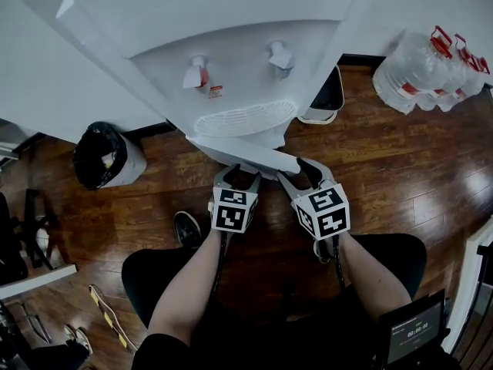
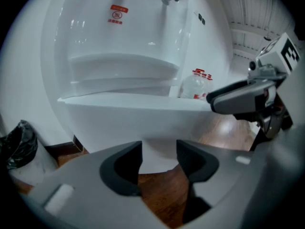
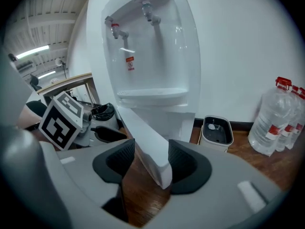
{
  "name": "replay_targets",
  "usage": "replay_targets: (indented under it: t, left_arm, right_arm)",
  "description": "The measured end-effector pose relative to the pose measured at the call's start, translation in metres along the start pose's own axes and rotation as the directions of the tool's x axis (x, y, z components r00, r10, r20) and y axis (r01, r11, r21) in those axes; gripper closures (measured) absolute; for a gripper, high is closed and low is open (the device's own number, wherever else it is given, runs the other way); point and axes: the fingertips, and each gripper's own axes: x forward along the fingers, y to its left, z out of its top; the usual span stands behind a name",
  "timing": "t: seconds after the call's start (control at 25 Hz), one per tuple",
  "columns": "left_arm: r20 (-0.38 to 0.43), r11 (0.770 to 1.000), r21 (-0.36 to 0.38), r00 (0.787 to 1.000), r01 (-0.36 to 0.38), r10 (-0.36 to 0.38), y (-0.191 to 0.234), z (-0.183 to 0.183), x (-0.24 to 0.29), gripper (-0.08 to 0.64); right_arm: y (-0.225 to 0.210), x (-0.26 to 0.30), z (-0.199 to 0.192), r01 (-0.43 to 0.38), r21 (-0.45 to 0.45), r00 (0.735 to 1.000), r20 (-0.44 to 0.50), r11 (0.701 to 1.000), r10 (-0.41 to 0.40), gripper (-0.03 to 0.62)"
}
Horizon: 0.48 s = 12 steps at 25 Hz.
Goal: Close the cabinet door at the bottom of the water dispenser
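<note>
The open cabinet door juts from the water dispenser's base. Its free edge sits between the right gripper's spread fingers. The left gripper's fingers are also spread and empty, with the panel at their twelve o'clock.

The left gripper and the right gripper point forward and down, side by side, jaws apart.

The white cabinet door stands swung open at the foot of the white water dispenser.
</note>
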Motion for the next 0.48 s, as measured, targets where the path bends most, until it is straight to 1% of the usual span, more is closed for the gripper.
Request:
replay_targets:
  t: [0.08,0.16,0.2,0.24,0.28,0.32,0.36,0.4,0.48]
  left_arm:
    - [0.004,0.999,-0.044,1.0,-0.003,0.003,0.004,0.004,0.007,0.316]
    - [0.01,0.994,-0.112,1.0,-0.01,0.011,0.011,0.01,0.01,0.316]
    - [0.012,0.99,-0.144,1.0,-0.014,0.016,0.014,0.013,0.011,0.316]
    - [0.016,0.985,-0.172,1.0,-0.016,0.019,0.017,0.016,0.013,0.32]
    - [0.021,0.981,-0.194,1.0,-0.015,0.02,0.019,0.02,0.014,0.336]
    - [0.027,0.978,-0.206,0.999,-0.015,0.021,0.02,0.023,0.016,0.336]
    - [0.031,0.978,-0.207,0.999,-0.016,0.023,0.021,0.026,0.018,0.336]
    - [0.033,0.979,-0.202,0.999,-0.018,0.026,0.021,0.028,0.02,0.336]
    - [0.031,0.982,-0.189,0.999,-0.024,0.03,0.022,0.029,0.022,0.336]
  right_arm:
    - [-0.006,0.004,0.006,-0.011,0.028,1.0,0.016,1.0,0.01,0.369]
    - [-0.012,0.005,0.013,-0.027,0.057,0.999,0.033,0.998,0.025,0.346]
    - [-0.016,0.004,0.016,-0.026,0.057,0.999,0.037,0.998,0.024,0.332]
    - [-0.021,0.003,0.018,-0.012,0.038,0.999,0.032,0.999,0.011,0.306]
    - [-0.028,0.003,0.018,0.014,-0.001,1.0,0.01,1.0,-0.014,0.248]
    - [-0.035,0.005,0.013,0.043,-0.045,0.999,-0.025,0.998,-0.045,0.205]
    - [-0.043,0.008,0.004,0.067,-0.076,0.995,-0.067,0.995,-0.072,0.195]
    - [-0.049,0.014,-0.007,0.079,-0.08,0.99,-0.109,0.994,-0.088,0.193]
    - [-0.058,0.031,-0.027,0.08,-0.03,0.982,-0.171,0.996,-0.084,0.193]
